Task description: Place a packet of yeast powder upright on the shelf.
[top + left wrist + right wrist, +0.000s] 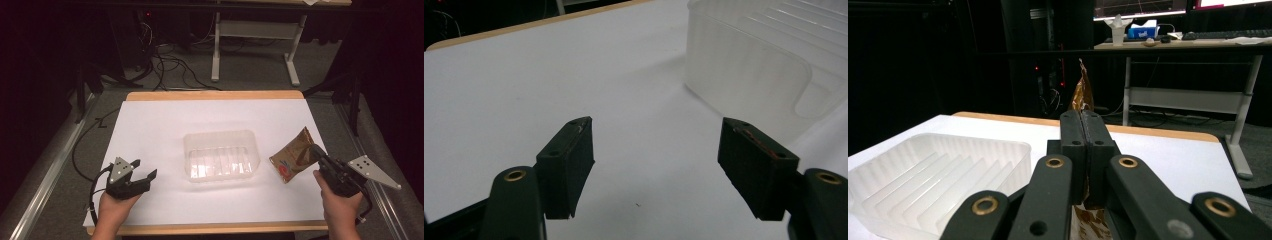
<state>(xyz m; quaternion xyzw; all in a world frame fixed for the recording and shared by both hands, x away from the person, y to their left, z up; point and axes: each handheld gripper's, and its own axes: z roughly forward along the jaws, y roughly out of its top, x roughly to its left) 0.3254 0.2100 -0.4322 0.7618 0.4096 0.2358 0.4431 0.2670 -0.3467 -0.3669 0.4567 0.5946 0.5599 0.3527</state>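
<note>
table: wooden top (215, 95) covered by a white sheet (210, 120); the wood shows as a strip at the far and near edges

tray: clear plastic tray (221, 155), ribbed floor, upright, roughly mid-sheet; nothing visible inside it

snack pouch: brown foil pouch (292, 155) with red print, just right of the tray, near its right rim but apart from it; tilted, top corner pointing up and away from the person

right gripper: right gripper (316, 150) at the right side of the sheet, jaws pressed together on the pouch's near-right edge (right gripper view: the two black jaws meet flat, and the pouch (1081, 92) sticks up past their tips and also shows below them)

pouch height: cannot tell from the high view whether its lower corner touches the sheet or hangs just above it

right hand: right hand (341, 207) wraps the handle, forearm coming in from the bottom right; grey three-cornered plate (374, 172) sticks out to the right

left gripper: left gripper (145, 170) at the near-left of the sheet, well left of the tray, jaws spread wide with nothing between them (left gripper view: bare white sheet in the gap, tray (754, 65) wall ahead and to the right)

left hand: left hand (114, 207) on the handle, near the front edge

background: desk frame (255, 30) and loose cables (170, 65) on the floor beyond the table; the room is dark
</note>
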